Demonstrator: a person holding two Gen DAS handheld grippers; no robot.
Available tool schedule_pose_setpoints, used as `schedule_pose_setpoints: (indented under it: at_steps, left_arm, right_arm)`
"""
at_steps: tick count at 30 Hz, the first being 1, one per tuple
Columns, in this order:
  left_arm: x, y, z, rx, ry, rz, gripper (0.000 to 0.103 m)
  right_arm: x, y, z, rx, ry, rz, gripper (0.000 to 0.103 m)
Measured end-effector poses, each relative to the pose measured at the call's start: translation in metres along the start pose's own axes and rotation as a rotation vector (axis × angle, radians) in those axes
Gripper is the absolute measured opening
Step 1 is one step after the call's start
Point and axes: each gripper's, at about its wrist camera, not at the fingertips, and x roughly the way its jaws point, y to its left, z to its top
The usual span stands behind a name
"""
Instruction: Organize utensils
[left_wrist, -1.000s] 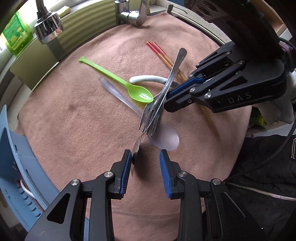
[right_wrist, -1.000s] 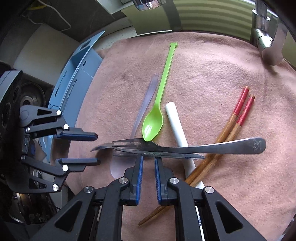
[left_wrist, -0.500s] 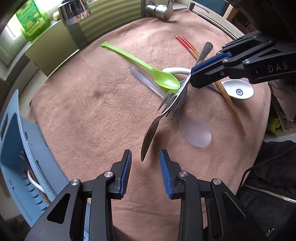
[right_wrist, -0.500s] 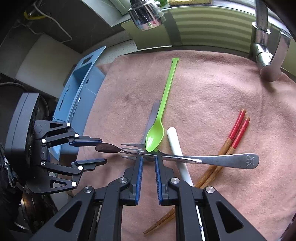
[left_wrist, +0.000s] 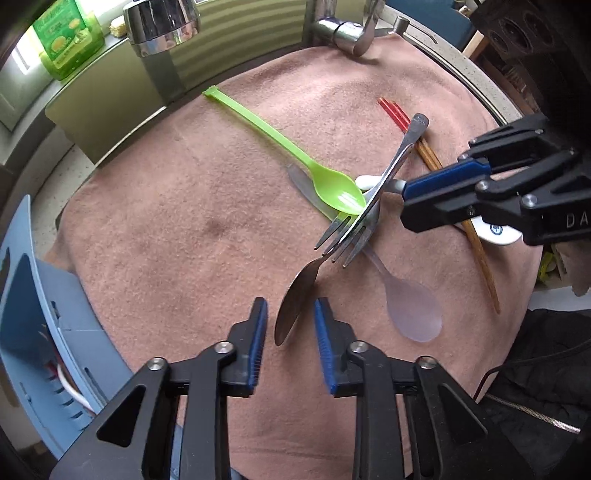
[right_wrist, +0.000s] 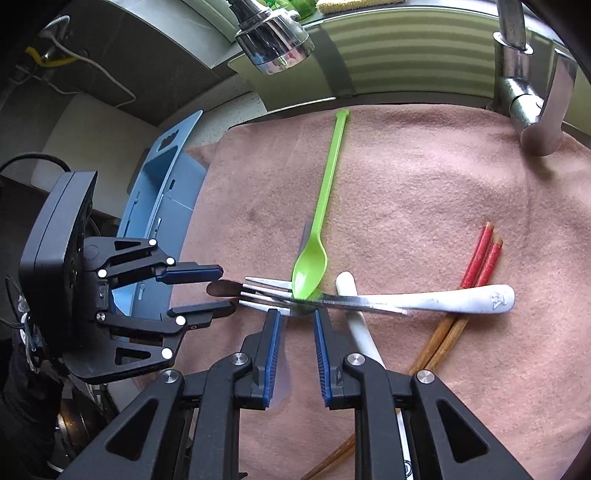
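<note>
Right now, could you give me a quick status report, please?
Left gripper jaws just closing, metal spoon bowl between pads, not pinched. Right gripper jaws just opening at the forks; grip unclear. Green spoon beside the forks.

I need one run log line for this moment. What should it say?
phase: spoon pickup | left gripper: jaws just closing around metal spoon bowl, gap visible | right gripper: just opening at forks, grip unclear

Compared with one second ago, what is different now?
The left tool moved in around the steel spoon, jaws closing but not yet pressing. The right tool opened slightly, yet still carries the steel forks and spoon. Green plastic spoon, red-tipped wooden chopsticks and pink cloth unchanged.
</note>
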Motion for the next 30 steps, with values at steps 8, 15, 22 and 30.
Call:
schedule_pose_setpoints:
  at_steps: [8,15,22,30]
  left_arm:
    - [0.009,0.011,-0.003,0.002,0.040,-0.008,0.006]
    - [0.002,0.030,-0.018,-0.081,0.011,-0.015,0.005]
    - [-0.018,0.025,-0.021,-0.074,-0.026,-0.051,0.005]
    - [-0.001,0.002,-0.007,0.041,0.019,0.018,0.017]
  right_arm:
    - [-0.003,-0.007,-0.011,0.018,0.001,-0.003,0.017]
    - [-0.005,-0.008,-0.011,0.031,-0.020,0.006,0.017]
    - [0.001,-0.002,-0.005,0.035,-0.015,0.017,0.017]
    - [0.005,-0.009,0.001,0.063,-0.021,0.008,0.017]
